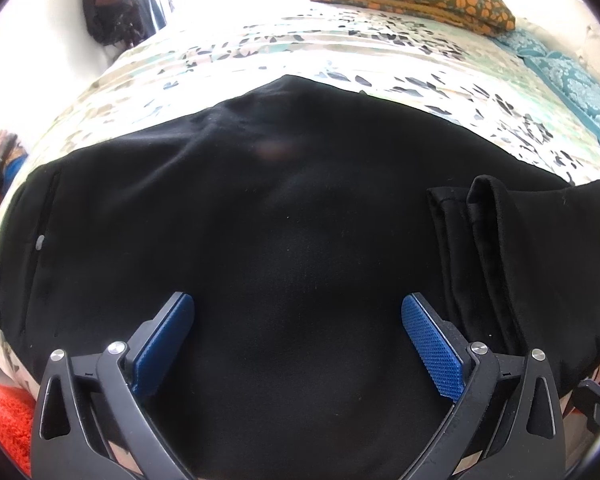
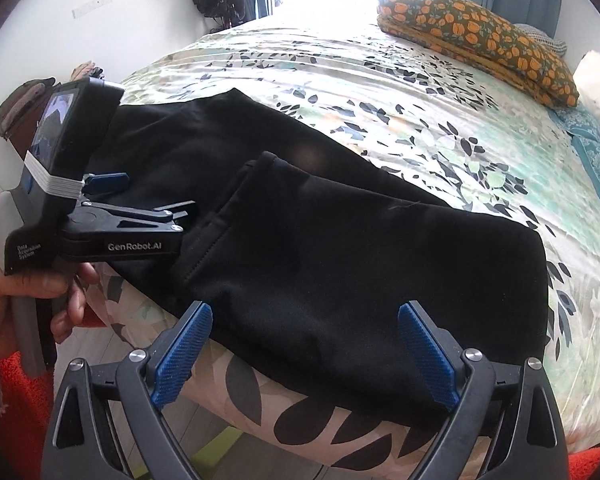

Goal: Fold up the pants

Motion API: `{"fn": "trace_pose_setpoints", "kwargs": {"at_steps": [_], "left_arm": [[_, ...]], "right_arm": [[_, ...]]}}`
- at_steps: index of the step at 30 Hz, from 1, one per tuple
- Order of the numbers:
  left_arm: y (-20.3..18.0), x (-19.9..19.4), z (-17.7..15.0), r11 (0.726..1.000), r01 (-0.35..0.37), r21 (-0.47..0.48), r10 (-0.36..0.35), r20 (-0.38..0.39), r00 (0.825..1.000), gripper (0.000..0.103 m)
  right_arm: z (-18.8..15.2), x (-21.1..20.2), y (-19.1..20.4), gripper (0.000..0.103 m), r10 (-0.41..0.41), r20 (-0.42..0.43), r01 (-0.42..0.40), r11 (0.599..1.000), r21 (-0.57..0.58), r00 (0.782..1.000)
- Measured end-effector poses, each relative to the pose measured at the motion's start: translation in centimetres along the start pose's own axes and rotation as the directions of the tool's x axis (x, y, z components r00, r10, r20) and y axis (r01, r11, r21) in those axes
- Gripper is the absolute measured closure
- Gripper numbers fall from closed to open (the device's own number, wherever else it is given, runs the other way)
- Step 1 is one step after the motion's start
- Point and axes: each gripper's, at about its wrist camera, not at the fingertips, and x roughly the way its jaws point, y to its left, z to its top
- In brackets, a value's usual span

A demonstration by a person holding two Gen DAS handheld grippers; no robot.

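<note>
The black fabric pants (image 2: 300, 216) lay along the near edge of the bed, on a leaf-patterned white and green bedspread (image 2: 380, 92). The garment appeared to be folded lengthwise already, with the hem ends (image 1: 472, 216) doubled back over the legs toward the right of the left wrist view; the waistband with a small grey button (image 1: 39, 242) lay at the left.

The left gripper (image 1: 298, 320) hung over the middle of the pants, its blue textured pads (image 1: 432, 344) spread wide and holding nothing. The right gripper (image 2: 304, 336) stood at the near edge over the folded right end, likewise spread wide and empty.

Judgement: 1 crosswise fold was likely complete and a further fold was in hand. The next move would call for both grippers to close on an end of the bundle, lift it evenly and lay it over the other end.

An orange floral pillow (image 2: 480, 36) lay well apart at the far right.
</note>
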Motion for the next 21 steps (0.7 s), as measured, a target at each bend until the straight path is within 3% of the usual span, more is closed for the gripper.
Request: {"fn": "trace_pose_setpoints", "kwargs": {"at_steps": [3,5,9,12,15,17,19,21], "left_arm": [[1.2,-0.7,0.6,0.998,0.053,-0.033,-0.054,-0.028,0.998,0.002],[3.3,-2.2,1.2,0.989,0.102,-0.11,-0.103,0.004,0.995,0.002],[11.0,-5.8,3.2,0.953,0.162,-0.257,-0.131,0.133,0.982,0.002],[18.7,-7.0,4.0,0.916,0.154,-0.369,-0.097,0.168,0.981,0.001],[26.6,-6.8,3.2,0.847,0.06,-0.529,0.01,0.128,0.992,0.001],[30.4,-5.4,2.1,0.807,0.045,-0.589,0.004,0.081,0.997,0.001],[32.0,-3.0,1.4,0.815,0.066,-0.576,-0.071,0.015,0.997,0.001],[31.9,-0.7,1.0,0.835,0.115,-0.538,-0.16,-0.038,0.986,0.001]], "right_arm": [[-0.5,0.7,-0.7,0.009,0.001,-0.043,0.0,1.0,0.028,0.999],[-0.6,0.6,-1.2,0.009,0.006,-0.046,-0.004,0.999,0.053,0.999],[-0.5,0.0,-2.0,0.009,0.007,-0.013,-0.006,0.997,0.081,1.0],[-0.6,0.1,-2.7,0.009,0.018,-0.012,-0.016,0.994,0.106,1.0],[-0.6,0.5,-3.2,0.009,0.041,-0.026,-0.037,0.99,0.133,0.999],[-0.5,0.7,-3.4,0.009,0.058,-0.028,-0.054,0.987,0.149,0.998],[-0.3,0.9,-3.4,0.009,0.069,-0.027,-0.064,0.985,0.157,0.997],[-0.2,1.1,-3.2,0.009,0.07,-0.028,-0.065,0.986,0.154,0.997]]}}
